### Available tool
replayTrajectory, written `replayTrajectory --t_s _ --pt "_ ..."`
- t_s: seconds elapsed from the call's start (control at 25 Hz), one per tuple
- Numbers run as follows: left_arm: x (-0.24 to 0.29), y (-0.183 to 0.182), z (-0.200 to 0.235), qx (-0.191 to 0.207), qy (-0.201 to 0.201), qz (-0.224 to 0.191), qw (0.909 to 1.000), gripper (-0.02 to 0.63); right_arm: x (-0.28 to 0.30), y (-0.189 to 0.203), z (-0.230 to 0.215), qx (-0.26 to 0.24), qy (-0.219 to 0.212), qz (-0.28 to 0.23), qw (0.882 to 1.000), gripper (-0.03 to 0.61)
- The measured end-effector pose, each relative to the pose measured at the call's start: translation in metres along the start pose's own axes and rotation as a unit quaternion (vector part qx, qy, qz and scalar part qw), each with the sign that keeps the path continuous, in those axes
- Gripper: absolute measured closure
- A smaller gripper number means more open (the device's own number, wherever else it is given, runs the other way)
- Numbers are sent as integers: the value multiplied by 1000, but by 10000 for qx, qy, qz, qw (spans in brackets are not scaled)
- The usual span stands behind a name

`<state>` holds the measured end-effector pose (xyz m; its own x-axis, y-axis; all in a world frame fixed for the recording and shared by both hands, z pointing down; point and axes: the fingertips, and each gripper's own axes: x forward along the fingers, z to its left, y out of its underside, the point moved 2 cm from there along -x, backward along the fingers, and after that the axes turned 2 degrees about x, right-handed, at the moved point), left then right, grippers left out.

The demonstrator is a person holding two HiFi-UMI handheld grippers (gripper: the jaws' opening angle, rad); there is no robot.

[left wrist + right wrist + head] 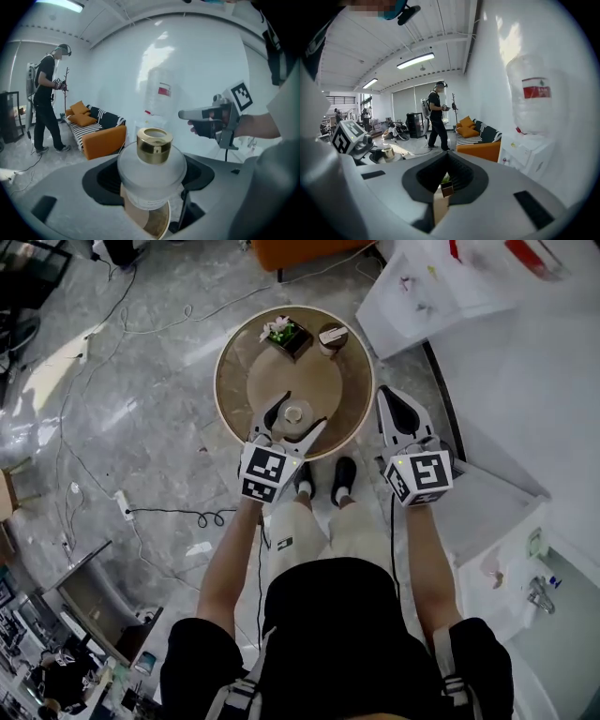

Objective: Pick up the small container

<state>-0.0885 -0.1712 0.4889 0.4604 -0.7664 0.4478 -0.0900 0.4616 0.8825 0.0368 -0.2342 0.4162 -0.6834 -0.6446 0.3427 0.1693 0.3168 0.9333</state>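
The left claw (304,409) is closed on the small container (295,414). Its two jaws press against opposite sides of the frosted round body. In the left gripper view the container (152,172) fills the space between the dark pads, standing upright, and its gold cap (154,145) rises above the jaws. Directly below the left claw lies the near part of the round tabletop (258,371). Whether the container's base touches the tabletop cannot be told.

Ahead of the left claw, at the tabletop's far edge, stand a potted plant (286,332) and, just to its right, a small brown cup (333,336).

The right claw (389,399) is held to the right of the left claw, beyond the tabletop's rim and above the floor. Its jaws are together with nothing between them. Through the narrow slit between its pads, the right gripper view shows the tabletop's edge and the plant (446,183) beyond.

Past the left claw, to its left, are an orange sofa (101,138) and a standing person (46,101). Straight ahead of it is a white water dispenser (161,96).
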Motion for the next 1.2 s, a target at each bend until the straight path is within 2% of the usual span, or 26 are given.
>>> replayTrajectory --t_s 0.24,0.4,0.56,0.72,0.88,0.96,1.2 --pt "-38 -81 -8 -281 102 -330 9990 258 -23 -51 4 34 179 -239 9995 574" --pt "-61 -133 -14 -65 134 -557 9983 258 -34 -90 10 -85 180 -490 9986 574" --pt "-81 -177 -16 60 120 -591 9982 258 -44 -130 18 -249 191 -781 9965 574" --pt "-95 -209 -16 148 41 -690 9975 258 -52 -161 25 -314 182 -992 9944 574" --pt "-102 -236 -19 239 129 -797 9964 258 -63 -193 28 -411 258 -1223 9913 574" --pt "-105 -246 -21 376 136 -811 9959 258 -67 -207 33 -408 270 -1341 9898 574" --pt "-113 -266 -28 450 163 -947 9944 258 -77 -236 50 -364 156 -1421 9891 574"
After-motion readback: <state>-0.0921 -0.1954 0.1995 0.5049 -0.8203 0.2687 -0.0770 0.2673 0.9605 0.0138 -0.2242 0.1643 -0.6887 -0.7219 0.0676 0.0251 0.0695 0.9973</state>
